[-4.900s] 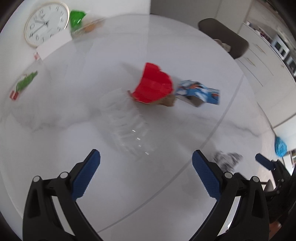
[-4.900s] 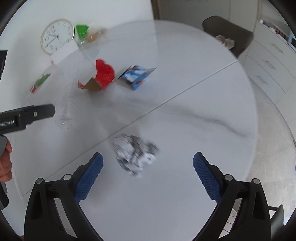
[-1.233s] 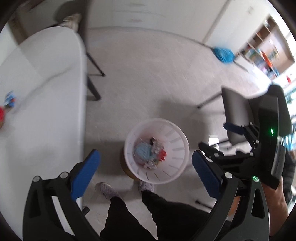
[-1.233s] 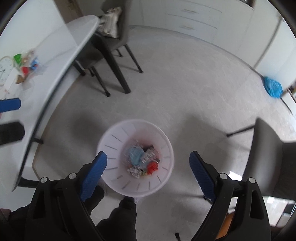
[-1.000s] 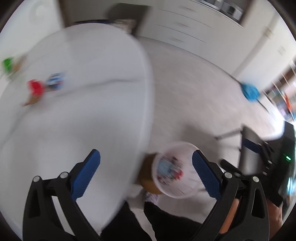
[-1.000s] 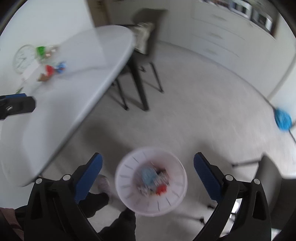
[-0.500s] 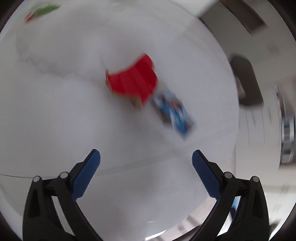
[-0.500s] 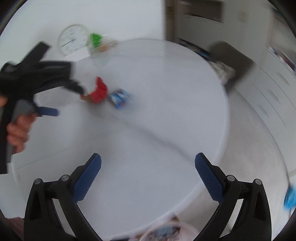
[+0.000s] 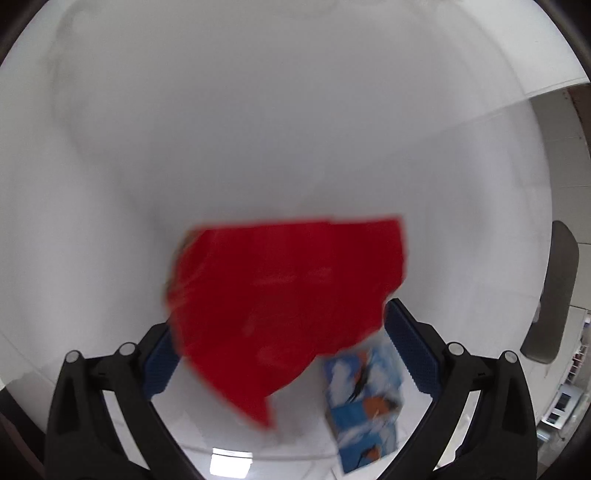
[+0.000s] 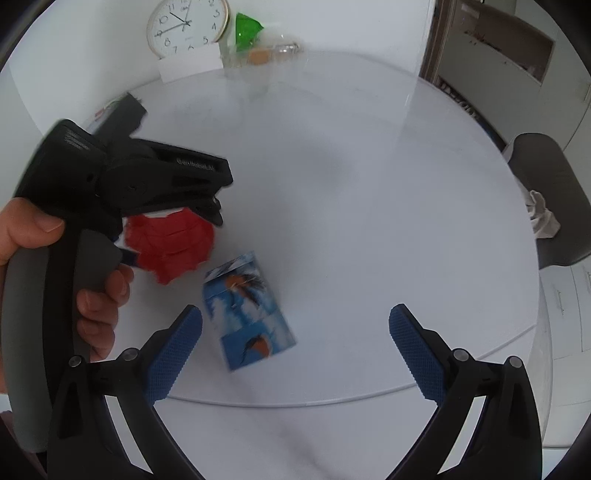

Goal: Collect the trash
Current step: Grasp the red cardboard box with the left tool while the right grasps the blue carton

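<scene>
A red crumpled carton (image 9: 284, 291) lies on the white round table (image 9: 258, 129) and fills the space between the fingers of my left gripper (image 9: 284, 354), which is open around it. It also shows in the right wrist view (image 10: 170, 247), under the left gripper (image 10: 173, 240). A blue printed carton (image 9: 365, 402) lies just to its right, also in the right wrist view (image 10: 251, 310). My right gripper (image 10: 295, 347) is open and empty, hovering just in front of the blue carton.
A wall clock (image 10: 186, 26), a white card (image 10: 190, 66), a green wrapper (image 10: 247, 29) and a clear container (image 10: 273, 53) stand at the table's far edge. A grey chair (image 10: 550, 195) with a cloth on it stands to the right.
Both grippers swung from the white bin on the floor back to the table. My left gripper has come down close over the red carton; my right has neared the blue carton.
</scene>
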`<state>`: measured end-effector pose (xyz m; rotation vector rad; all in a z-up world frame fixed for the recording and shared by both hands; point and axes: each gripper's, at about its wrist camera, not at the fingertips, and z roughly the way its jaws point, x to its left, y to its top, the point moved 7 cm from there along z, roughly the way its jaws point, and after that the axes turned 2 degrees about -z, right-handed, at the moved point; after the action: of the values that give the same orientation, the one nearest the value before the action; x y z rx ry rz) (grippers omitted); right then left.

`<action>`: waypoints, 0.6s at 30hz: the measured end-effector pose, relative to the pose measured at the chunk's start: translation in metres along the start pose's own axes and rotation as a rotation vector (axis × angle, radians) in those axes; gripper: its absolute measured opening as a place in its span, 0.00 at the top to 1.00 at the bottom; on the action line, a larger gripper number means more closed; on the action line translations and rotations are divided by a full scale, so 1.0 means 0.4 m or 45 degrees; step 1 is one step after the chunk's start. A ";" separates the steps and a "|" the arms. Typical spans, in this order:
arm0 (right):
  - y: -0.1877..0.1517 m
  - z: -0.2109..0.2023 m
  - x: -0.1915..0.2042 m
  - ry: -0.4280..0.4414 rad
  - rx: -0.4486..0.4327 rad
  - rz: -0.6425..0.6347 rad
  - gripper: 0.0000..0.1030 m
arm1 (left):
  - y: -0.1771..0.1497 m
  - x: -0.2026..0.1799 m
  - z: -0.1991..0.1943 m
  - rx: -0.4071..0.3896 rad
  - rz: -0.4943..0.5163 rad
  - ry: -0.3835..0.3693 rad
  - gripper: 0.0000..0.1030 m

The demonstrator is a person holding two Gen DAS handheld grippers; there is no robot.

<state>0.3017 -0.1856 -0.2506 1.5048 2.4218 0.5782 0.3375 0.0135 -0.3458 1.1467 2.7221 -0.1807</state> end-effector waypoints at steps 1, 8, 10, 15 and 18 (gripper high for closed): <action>0.004 0.011 -0.007 0.010 0.011 0.006 0.03 | 0.003 -0.007 0.007 0.009 0.004 0.004 0.07; 0.009 0.039 -0.005 0.079 0.050 -0.027 0.03 | -0.015 -0.008 0.009 0.014 0.084 -0.022 0.08; 0.006 0.045 0.013 0.108 0.065 -0.050 0.03 | -0.029 -0.002 0.003 0.022 0.149 -0.033 0.13; 0.015 0.080 0.071 0.155 0.125 -0.145 0.03 | -0.036 0.021 -0.022 0.012 0.300 -0.133 0.41; 0.025 0.112 0.101 0.159 0.164 -0.200 0.03 | -0.035 0.045 -0.027 0.036 0.340 -0.197 0.54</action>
<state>0.3094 -0.1364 -0.2858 1.3442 2.6901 0.5058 0.3136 0.0183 -0.3384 1.4252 2.4124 -0.2581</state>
